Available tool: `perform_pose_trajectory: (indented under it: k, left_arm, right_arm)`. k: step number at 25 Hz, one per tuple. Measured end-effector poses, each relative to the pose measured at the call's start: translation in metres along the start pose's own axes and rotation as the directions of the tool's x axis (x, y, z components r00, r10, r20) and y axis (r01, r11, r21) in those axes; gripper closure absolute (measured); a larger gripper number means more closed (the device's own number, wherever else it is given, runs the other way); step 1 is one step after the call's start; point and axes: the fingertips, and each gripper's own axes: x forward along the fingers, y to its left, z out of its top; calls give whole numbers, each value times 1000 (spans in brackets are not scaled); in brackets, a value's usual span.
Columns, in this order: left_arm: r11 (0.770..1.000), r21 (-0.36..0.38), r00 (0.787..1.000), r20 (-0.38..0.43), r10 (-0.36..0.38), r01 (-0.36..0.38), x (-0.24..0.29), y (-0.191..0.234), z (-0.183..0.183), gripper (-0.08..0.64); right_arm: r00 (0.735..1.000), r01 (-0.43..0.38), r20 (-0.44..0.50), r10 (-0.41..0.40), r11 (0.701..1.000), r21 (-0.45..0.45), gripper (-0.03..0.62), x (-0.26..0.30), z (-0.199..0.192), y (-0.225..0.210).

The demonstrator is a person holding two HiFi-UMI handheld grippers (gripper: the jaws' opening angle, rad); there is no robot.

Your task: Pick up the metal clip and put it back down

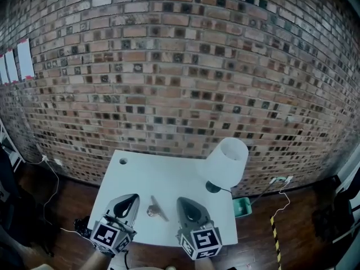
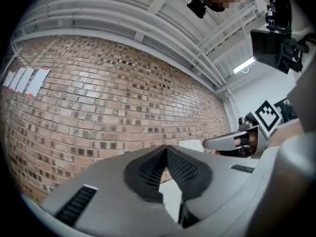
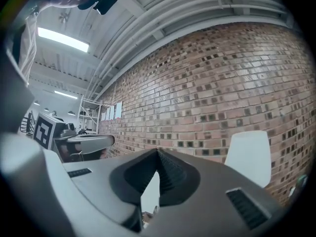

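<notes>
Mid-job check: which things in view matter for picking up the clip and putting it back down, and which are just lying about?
Part of the job:
- metal clip, lying on the table
- left gripper, shut, empty
- right gripper, shut, empty

Just lying about:
- lamp on the table
- green bin on the floor
- papers on the brick wall

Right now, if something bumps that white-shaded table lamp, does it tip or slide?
Probably tips: the white-shaded table lamp has a wide shade over a small dark base. It stands near the right edge of the white table, so it could fall off.
</notes>
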Motion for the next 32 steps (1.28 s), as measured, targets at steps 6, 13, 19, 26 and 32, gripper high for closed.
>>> perform_pose_trajectory:
  k: [6,13,19,26,32]
  left_arm:
    - [1000,5,1000,3,-14,14,-11,6,7,543]
    - [1000,8,999,-32,-3,3,-41,18,9,543]
    - [999,-11,997,-73,-37,37,-70,6,1,543]
    - [999,2,997,-71,-40,40,-129,-35,8,543]
    - [999,23,997,-67,-27,29,-197,-104,30,543]
  right_arm:
    - [1000,17,13,-17,1000,-2,604,-4,7,14]
    - [999,50,1,-50,999,-18,604,-17,9,38]
    - [996,88,-12,-88,996,-6,604,-47,3,52]
    - [998,66,-18,-66,998,21,604,-99,-7,91]
    - [999,33,24,-34,999,6,604,-189,6,127]
